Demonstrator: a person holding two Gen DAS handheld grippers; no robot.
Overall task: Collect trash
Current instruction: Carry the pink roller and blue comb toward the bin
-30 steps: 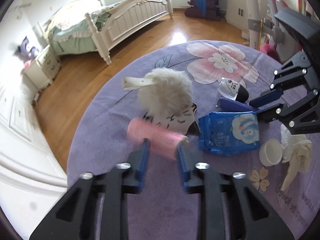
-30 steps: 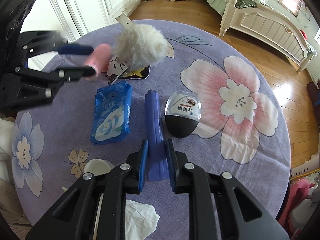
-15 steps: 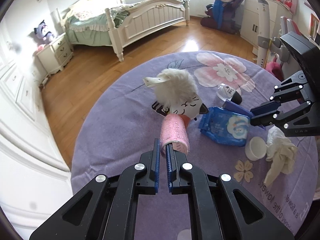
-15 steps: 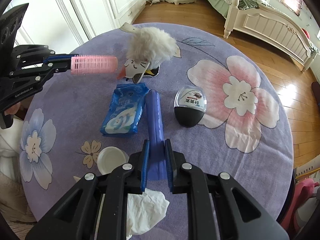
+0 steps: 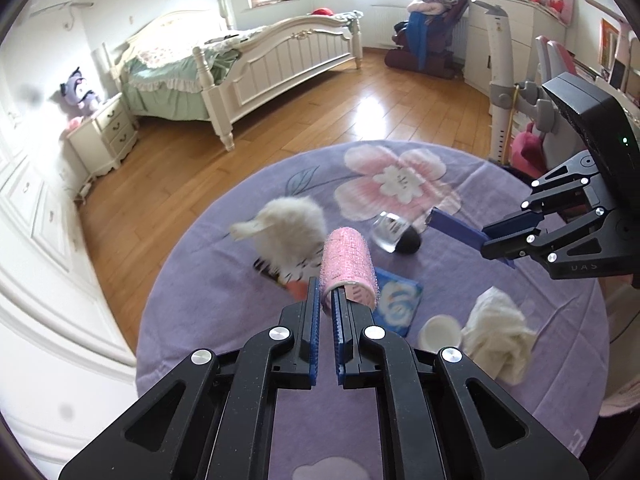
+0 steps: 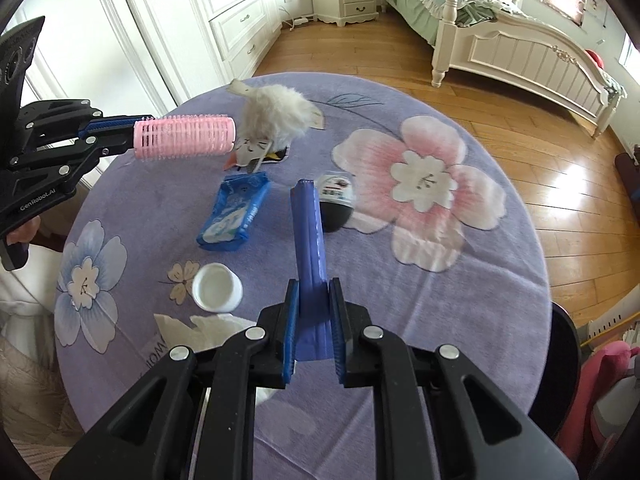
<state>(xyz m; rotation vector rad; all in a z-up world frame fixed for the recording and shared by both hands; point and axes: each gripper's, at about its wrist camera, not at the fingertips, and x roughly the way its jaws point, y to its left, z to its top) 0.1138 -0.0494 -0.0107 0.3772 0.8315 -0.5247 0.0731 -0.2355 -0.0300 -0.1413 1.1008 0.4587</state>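
Two grippers each hold something above the round purple rug. The left gripper (image 5: 326,304) has its jaws nearly together, pinching the rim of a pink hair roller (image 5: 350,268) at one end; the roller sticks out past the fingertips and is lifted clear of the rug, as the right wrist view shows (image 6: 184,136). The right gripper (image 6: 314,320) is clamped narrowly on a blue folded strip (image 6: 308,232), which stands out forward from its jaws, also off the rug.

Below and between them, on the rug (image 6: 400,300), lie the other pieces. A blue wipes pack (image 6: 234,212) rests just left of the strip in the right wrist view, with a black-and-clear egg-shaped case (image 6: 336,204) just right of it. Beyond the pack sits a white fluffy toy (image 6: 276,116), lying on what may be a dark card, though blur makes that hard to tell. Nearer the right gripper are a white cap (image 6: 216,286), open side up, and beside it a crumpled white tissue (image 5: 498,332).

Around the rug is wooden floor (image 5: 320,112), with a white bed (image 5: 256,64) well beyond it.
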